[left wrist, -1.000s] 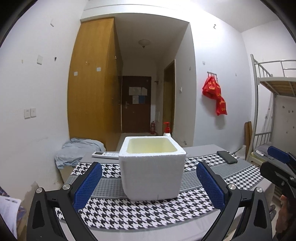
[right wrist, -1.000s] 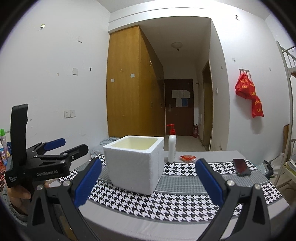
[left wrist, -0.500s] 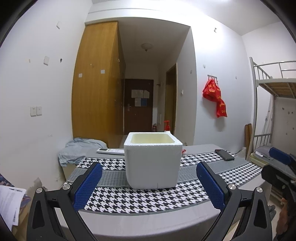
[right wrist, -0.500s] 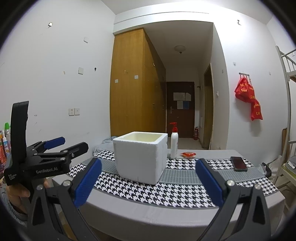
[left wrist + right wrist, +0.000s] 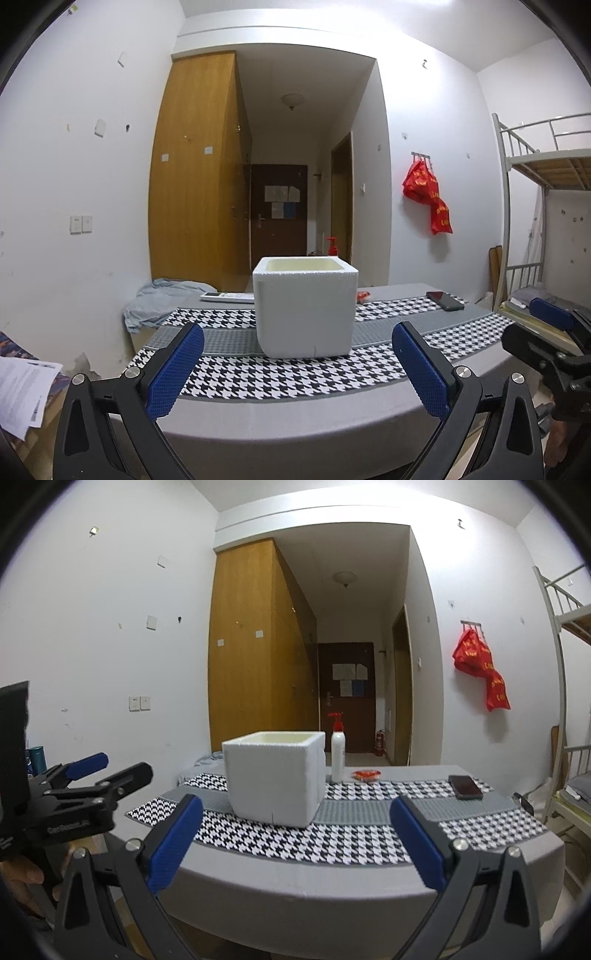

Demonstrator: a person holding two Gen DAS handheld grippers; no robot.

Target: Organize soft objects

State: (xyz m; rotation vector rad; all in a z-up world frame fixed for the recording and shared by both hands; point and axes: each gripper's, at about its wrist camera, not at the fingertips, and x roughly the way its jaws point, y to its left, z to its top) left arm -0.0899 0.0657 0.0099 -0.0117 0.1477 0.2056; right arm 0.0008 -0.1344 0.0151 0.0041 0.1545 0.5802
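Observation:
A white foam box [image 5: 306, 305] [image 5: 275, 777] stands open-topped on the houndstooth cloth of the table [image 5: 295, 417]. A small red soft packet [image 5: 366, 774] [image 5: 362, 295] lies behind it, near a white pump bottle [image 5: 337, 750]. A pale blue cloth [image 5: 162, 301] is heaped at the table's far left end. My left gripper [image 5: 297, 365] hangs open in front of the table's near edge, nothing between its blue pads. My right gripper [image 5: 295, 843] is open too, off the table's near edge. Each gripper shows at the side of the other's view.
A black phone [image 5: 464, 786] lies on the cloth at the right. A white remote [image 5: 227, 296] sits behind the box on the left. A metal bunk bed [image 5: 535, 206] stands at the right, papers [image 5: 26, 391] at the lower left, and red bags [image 5: 428, 199] on the wall.
Both grippers have drawn back and lowered away from the table, so the box looks smaller and the table's front edge has come into view. Both stay open.

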